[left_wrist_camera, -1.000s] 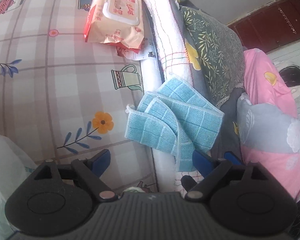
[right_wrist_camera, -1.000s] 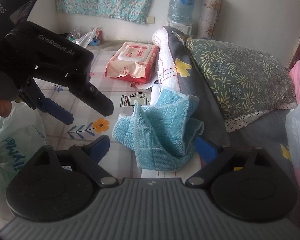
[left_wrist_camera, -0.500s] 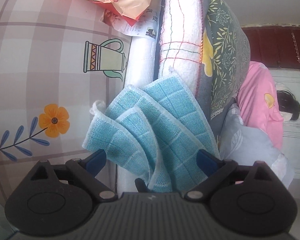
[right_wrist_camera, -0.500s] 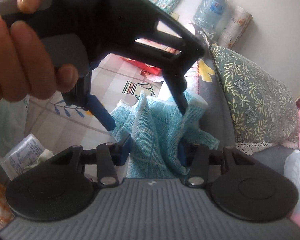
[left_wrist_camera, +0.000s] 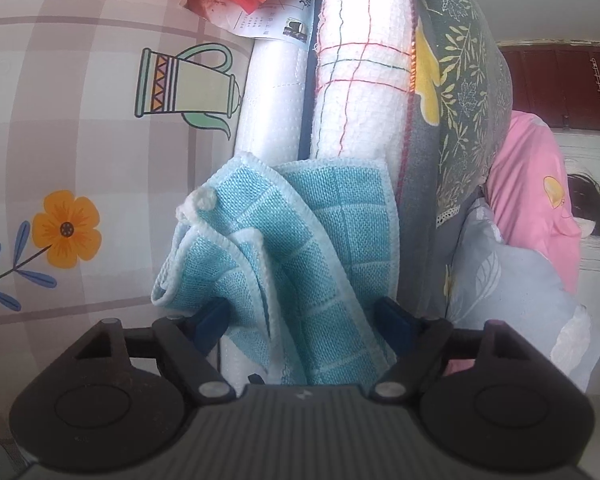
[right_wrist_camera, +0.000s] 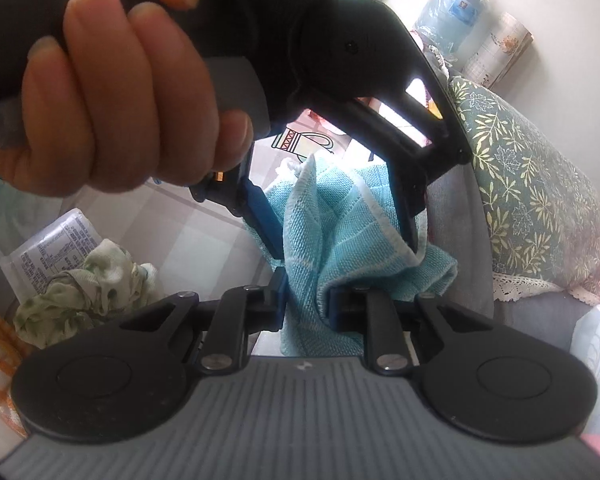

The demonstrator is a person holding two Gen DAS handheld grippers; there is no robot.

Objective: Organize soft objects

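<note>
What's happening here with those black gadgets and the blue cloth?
A person is tidying soft things, holding a two-finger tool in each hand. The right tool is shut on a bunched blue checked cloth that lies at the edge of a patterned tablecloth, next to a stack of folded bedding. The left tool has the same cloth between its fingers, which stand apart on either side of it and have not clamped it. The person's left hand shows close up in the right camera.

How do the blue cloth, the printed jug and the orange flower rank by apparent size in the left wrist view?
1. blue cloth, largest, though it is nearest the camera.
2. printed jug.
3. orange flower, smallest.
</note>
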